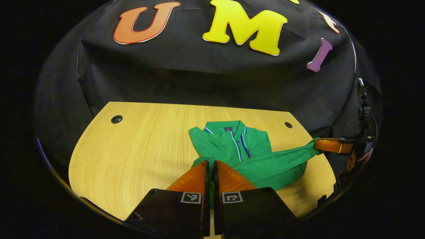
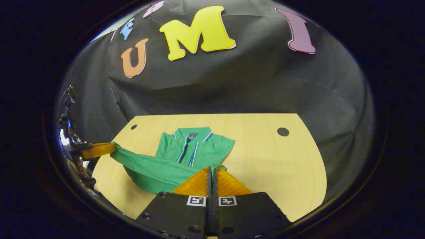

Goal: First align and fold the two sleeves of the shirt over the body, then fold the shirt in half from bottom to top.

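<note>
Pinching the hem of the green polo shirt [image 1: 232, 142] at two corners, both claws held the bottom edge raised above the wooden bench [image 1: 132, 149]. The left claw [image 1: 210, 164] had its fingers pressed together on a bunch of green cloth at the near left corner; the right claw [image 2: 210, 171] gripped the other corner in the same way, and also appeared at the right edge of the left gripper view, with fabric drawn taut between the two. The collar and placket lay flat at the far side of the bench, sleeves apparently already tucked over the body.

My judgement: the half fold was under way, and its main risk was uneven travel. If one claw ran ahead, the hem would land skewed against the collar. The stretched edge sagged between the grips, so slack could crease or roll under as it came down. Pulling too hard toward the far side might drag the whole shirt along the smooth bench and disturb the folded sleeves. A thin pinch could also slip free mid-carry.
</note>
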The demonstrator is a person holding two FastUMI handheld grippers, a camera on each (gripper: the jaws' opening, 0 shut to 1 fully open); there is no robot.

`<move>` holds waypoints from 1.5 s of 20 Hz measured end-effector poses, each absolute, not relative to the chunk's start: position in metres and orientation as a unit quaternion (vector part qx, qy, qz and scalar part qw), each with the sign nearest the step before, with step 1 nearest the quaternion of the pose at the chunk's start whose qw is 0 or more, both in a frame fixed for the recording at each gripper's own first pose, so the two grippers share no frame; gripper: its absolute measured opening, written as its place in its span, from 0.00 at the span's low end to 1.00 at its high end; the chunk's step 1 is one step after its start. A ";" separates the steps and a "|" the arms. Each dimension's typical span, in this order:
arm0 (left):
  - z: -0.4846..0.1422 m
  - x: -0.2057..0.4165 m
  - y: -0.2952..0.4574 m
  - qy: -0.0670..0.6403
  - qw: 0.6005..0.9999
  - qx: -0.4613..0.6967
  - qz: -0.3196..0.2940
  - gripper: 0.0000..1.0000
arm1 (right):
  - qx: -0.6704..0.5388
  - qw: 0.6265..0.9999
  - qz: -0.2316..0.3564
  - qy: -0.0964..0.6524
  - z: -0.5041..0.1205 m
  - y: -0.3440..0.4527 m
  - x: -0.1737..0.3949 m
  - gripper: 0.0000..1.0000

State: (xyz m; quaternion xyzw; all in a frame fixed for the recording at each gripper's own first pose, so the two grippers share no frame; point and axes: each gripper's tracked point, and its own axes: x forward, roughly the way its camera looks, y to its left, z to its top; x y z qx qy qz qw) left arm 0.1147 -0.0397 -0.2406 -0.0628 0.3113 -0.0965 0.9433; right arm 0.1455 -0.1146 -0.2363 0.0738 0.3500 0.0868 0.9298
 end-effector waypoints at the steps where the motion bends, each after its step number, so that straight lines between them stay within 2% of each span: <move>1: -0.240 0.127 -0.038 0.307 0.945 -0.071 -0.091 0.10 | 0.074 0.931 0.087 0.346 -0.233 -0.114 0.158 0.00; 11: -0.244 0.238 -0.031 0.275 0.955 -0.085 -0.066 0.10 | 0.056 0.940 0.095 0.322 -0.227 -0.105 0.280 0.00; 19: -0.265 0.297 -0.023 0.266 0.961 -0.062 -0.036 0.11 | 0.049 0.945 0.089 0.310 -0.246 -0.109 0.340 0.00; 20: -0.269 0.299 -0.019 0.269 0.962 -0.048 -0.029 0.15 | 0.043 0.944 0.089 0.315 -0.251 -0.110 0.339 0.08; 21: -0.273 0.302 -0.017 0.271 0.962 -0.037 -0.020 0.43 | 0.038 0.944 0.086 0.315 -0.254 -0.111 0.338 0.19; 23: -0.270 0.302 -0.014 0.267 0.963 -0.032 -0.012 1.00 | 0.029 0.954 0.063 0.293 -0.247 -0.120 0.348 0.71; 24: -0.267 0.301 -0.014 0.263 0.964 -0.033 -0.008 1.00 | 0.027 0.958 0.052 0.279 -0.241 -0.124 0.348 0.97; 30: -0.222 0.281 -0.008 0.229 0.973 -0.036 0.007 1.00 | 0.027 0.972 0.029 0.233 -0.190 -0.124 0.333 0.95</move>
